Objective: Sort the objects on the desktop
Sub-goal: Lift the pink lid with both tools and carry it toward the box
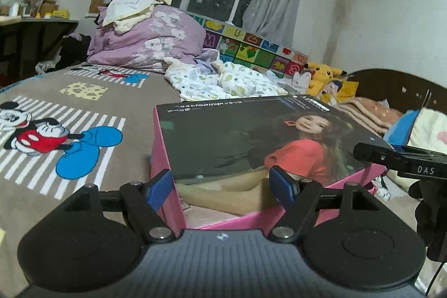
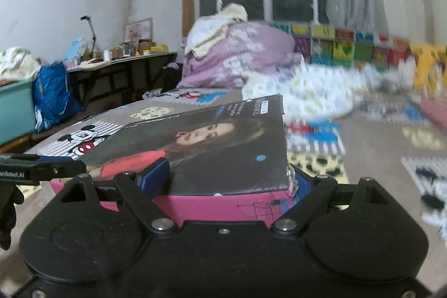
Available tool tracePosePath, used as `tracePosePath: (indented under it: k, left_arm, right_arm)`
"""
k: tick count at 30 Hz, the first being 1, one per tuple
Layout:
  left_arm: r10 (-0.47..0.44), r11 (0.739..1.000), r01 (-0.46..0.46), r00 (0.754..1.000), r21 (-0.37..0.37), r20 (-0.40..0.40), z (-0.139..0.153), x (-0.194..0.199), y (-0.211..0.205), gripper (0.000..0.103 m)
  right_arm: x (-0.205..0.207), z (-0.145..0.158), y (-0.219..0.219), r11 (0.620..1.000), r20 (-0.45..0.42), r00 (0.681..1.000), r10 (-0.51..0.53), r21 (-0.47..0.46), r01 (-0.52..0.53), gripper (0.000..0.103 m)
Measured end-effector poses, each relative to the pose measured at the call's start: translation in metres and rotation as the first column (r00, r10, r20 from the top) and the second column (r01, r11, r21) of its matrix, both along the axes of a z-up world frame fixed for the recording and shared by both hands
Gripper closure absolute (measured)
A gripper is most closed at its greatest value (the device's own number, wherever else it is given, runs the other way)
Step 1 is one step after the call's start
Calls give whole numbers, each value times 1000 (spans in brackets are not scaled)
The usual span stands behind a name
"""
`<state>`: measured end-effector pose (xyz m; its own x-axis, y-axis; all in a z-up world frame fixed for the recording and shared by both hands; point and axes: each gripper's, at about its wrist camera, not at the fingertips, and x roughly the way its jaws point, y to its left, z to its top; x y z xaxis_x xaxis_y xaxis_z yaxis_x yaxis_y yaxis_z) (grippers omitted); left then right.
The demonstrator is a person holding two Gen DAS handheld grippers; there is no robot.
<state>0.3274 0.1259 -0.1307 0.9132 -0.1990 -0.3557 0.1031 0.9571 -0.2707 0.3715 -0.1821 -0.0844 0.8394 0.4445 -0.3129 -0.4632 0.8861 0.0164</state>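
Two tools on one pink box (image 1: 251, 147) on the bed (image 1: 117, 99). Left wrist: our left tool (image 1: 223, 186) clamps its near corner. Right wrist: our right tool (image 2: 227, 182) straddles the box's edge; grip unclear.

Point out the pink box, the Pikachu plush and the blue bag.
pink box (image 1: 251, 141): left wrist view, dark printed lid.
Pikachu plush (image 1: 321, 71): left wrist view, yellow head.
blue bag (image 2: 53, 94): right wrist view, bag's front.

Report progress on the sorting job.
Done: nothing visibly sorted. In hand: both grippers, left and right, bracket corners of the pink box on the bed; whether they grip is unclear. Left: loose clothes beyond.
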Motion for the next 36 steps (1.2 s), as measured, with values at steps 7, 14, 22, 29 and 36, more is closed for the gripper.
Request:
tracePosePath:
  k: [7,14,22,29,36]
  left_arm:
    - [-109,985,107,994,138,10,16,5,-31,28]
    - [-21,986,8,997,169,76,21,-15,-41,28]
    - [136,984,-141,989,-104,-56,-12,-16,11,28]
    - [59,987,-71,995,-144,-84,-1,1,1,28]
    - [45,994,-51,997,-95,-64,11,6,-4,28]
  right_arm:
    - [7,-8,-3,998,-15,998,-62,-23,61,14]
    - [15,-18,-27,987,-124,988,-93,117,108,13]
    - [37,-34,-62,916,-280,959,-37,374,144,22]
    - [32,-32,-48,946,-251,968,7,316,75,34]
    - [36,-29,-51,948,-272,962,10,308,78,32]
